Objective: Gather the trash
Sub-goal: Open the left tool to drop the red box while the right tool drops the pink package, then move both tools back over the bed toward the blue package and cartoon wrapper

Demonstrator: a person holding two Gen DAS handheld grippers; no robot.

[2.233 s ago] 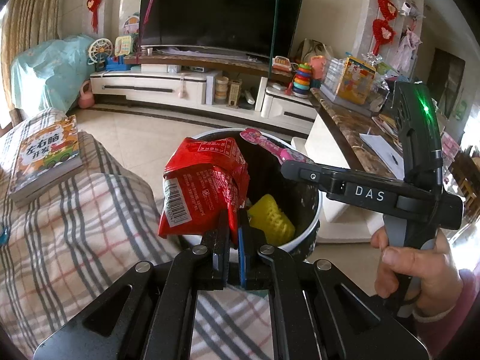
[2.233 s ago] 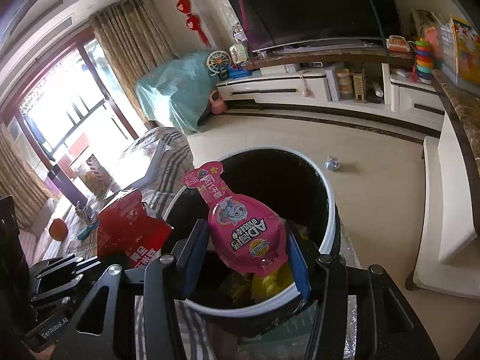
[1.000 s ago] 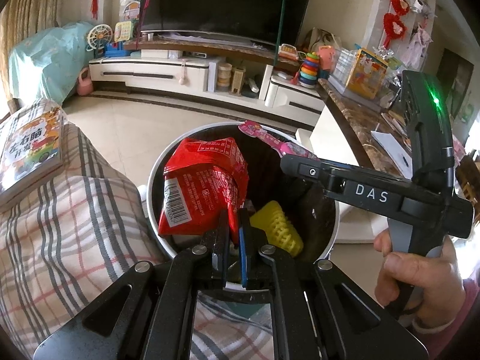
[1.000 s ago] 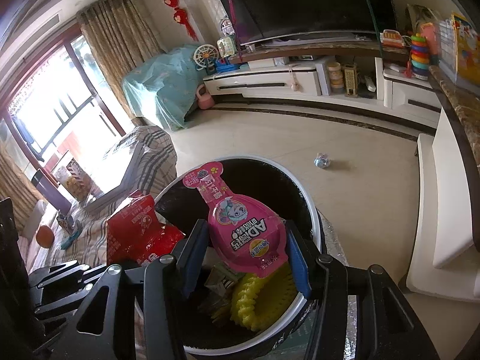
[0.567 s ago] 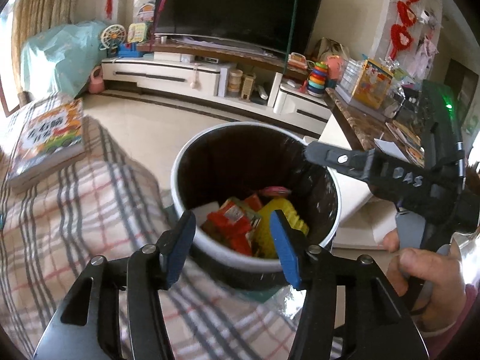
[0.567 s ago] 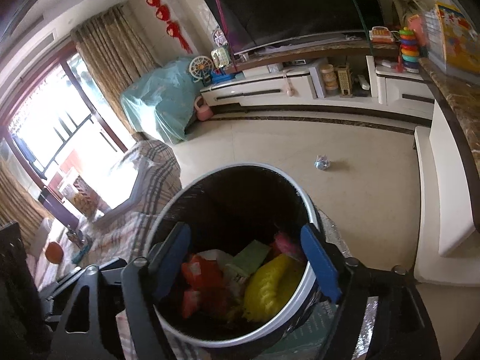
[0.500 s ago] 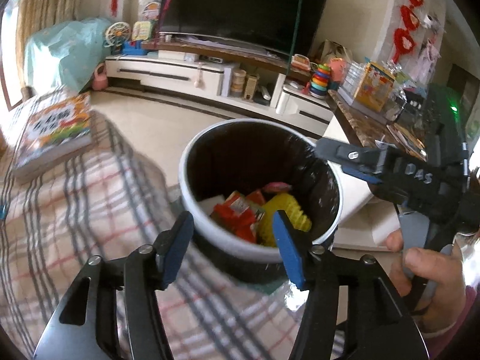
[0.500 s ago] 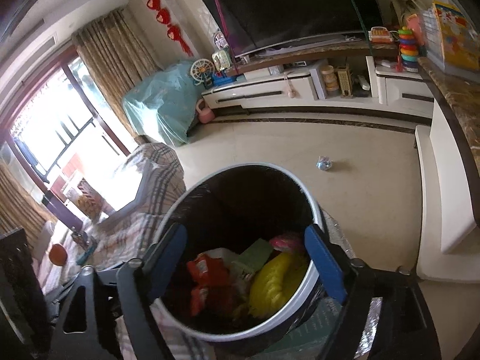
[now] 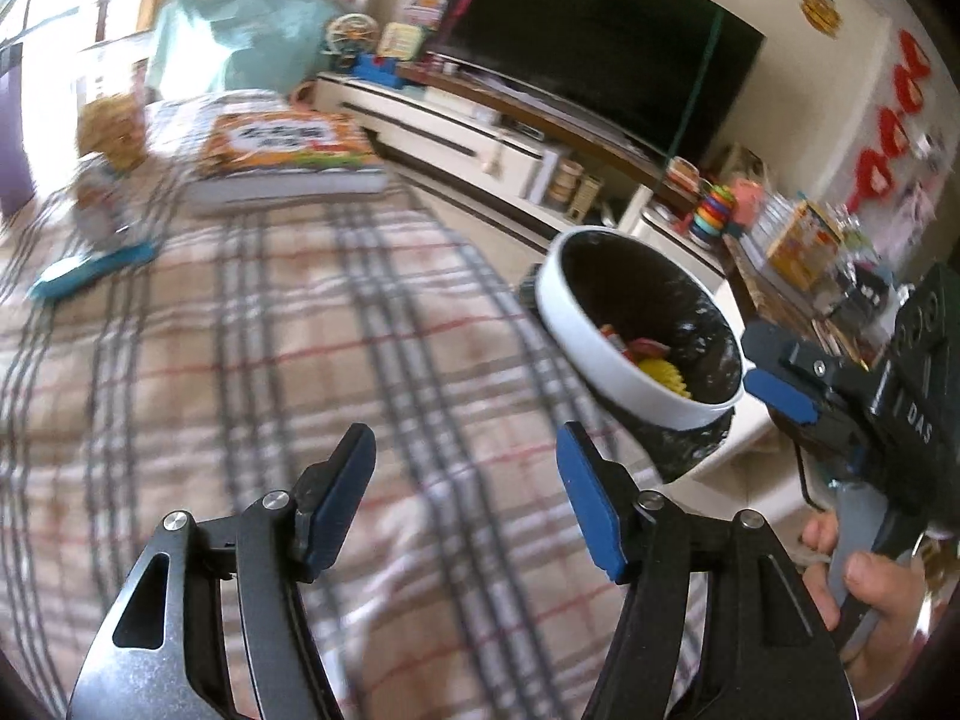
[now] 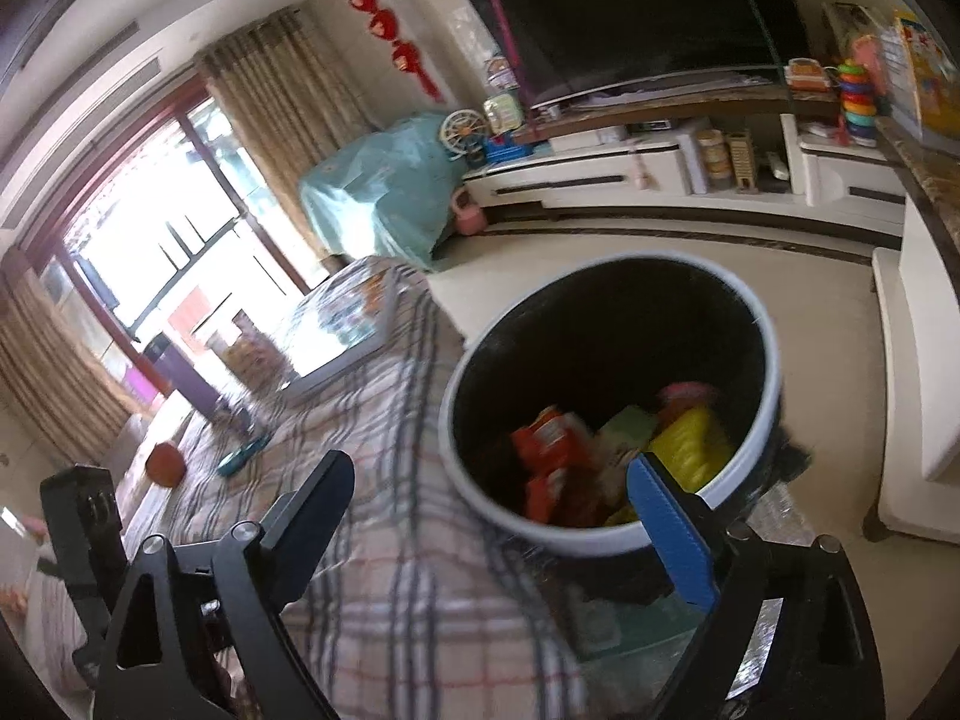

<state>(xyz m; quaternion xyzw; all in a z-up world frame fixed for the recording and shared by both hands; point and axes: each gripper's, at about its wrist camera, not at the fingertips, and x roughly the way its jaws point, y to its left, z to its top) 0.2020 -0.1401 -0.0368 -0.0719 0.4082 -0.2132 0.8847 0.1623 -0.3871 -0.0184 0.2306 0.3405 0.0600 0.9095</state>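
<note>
Inside the white-rimmed black bin [image 10: 606, 531], the red wrapper [image 10: 543, 444] and pink pouch [image 10: 687, 393] are now dropped; both the left gripper [image 9: 465, 495] and right gripper [image 10: 504, 510] have just been opened wide, empty, so more trash can be sought.

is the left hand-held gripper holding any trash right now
No, the left hand-held gripper is open over the plaid cloth with nothing between its pads.

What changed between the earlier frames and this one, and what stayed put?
Both grippers let go: the red snack bag left the left gripper and the pink pouch left the right gripper; both lie in the trash bin. Jaws have just been opening, nothing between them. The left view swung over the plaid cloth. The bin stayed.
</note>
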